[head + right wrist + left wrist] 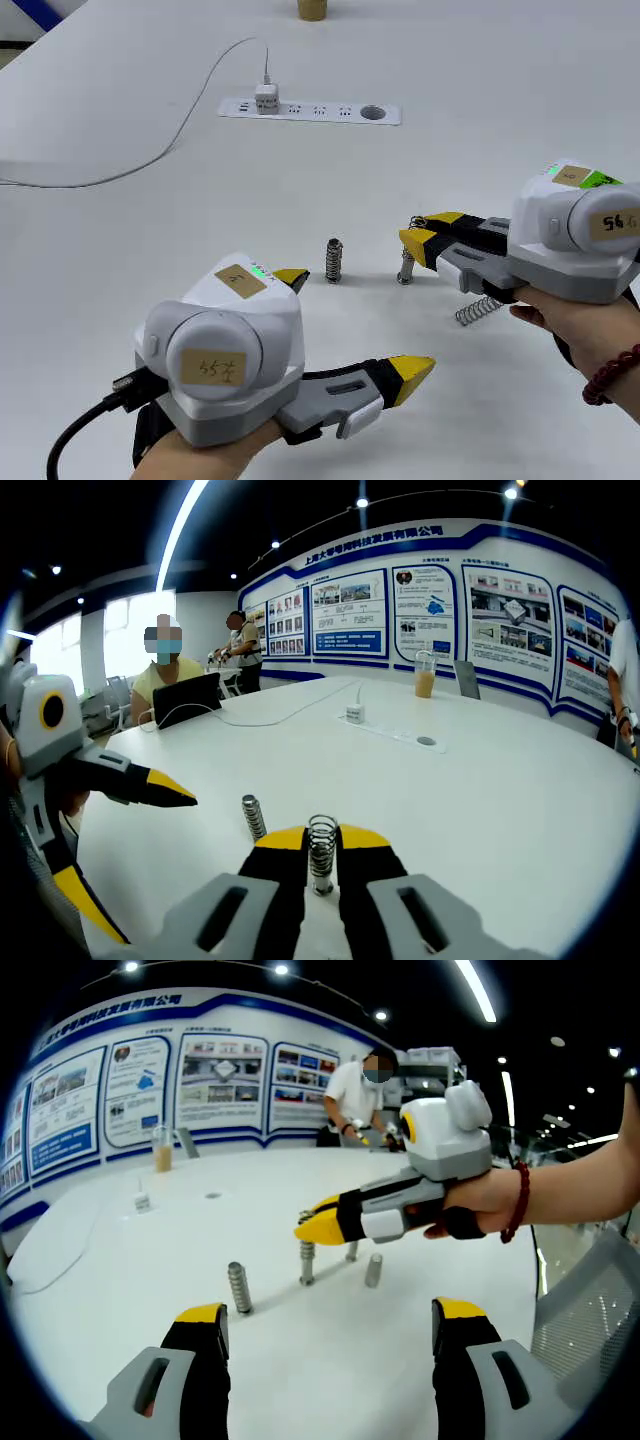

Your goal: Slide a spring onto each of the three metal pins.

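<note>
The right claw (412,230) is drawn narrow around a held spring (321,845), which stands upright over a metal pin (406,266) near the middle of the white tabletop (150,220). In the right gripper view, the yellow tips flank the coil closely on both sides.

Just beside it, on the left in the head view, a second pin (334,260) stands apart from both claws with a spring already wound around it.

A loose spring (478,310) lies on its side on the tabletop, close under the right hand (575,325).

The left claw (352,322) is spread wide and holds nothing. It sits nearer the person and short of the pins. In the left gripper view, another short metal pin (373,1270) stands beyond the right claw's tips.

A white power strip (310,110) lies farther back.
</note>
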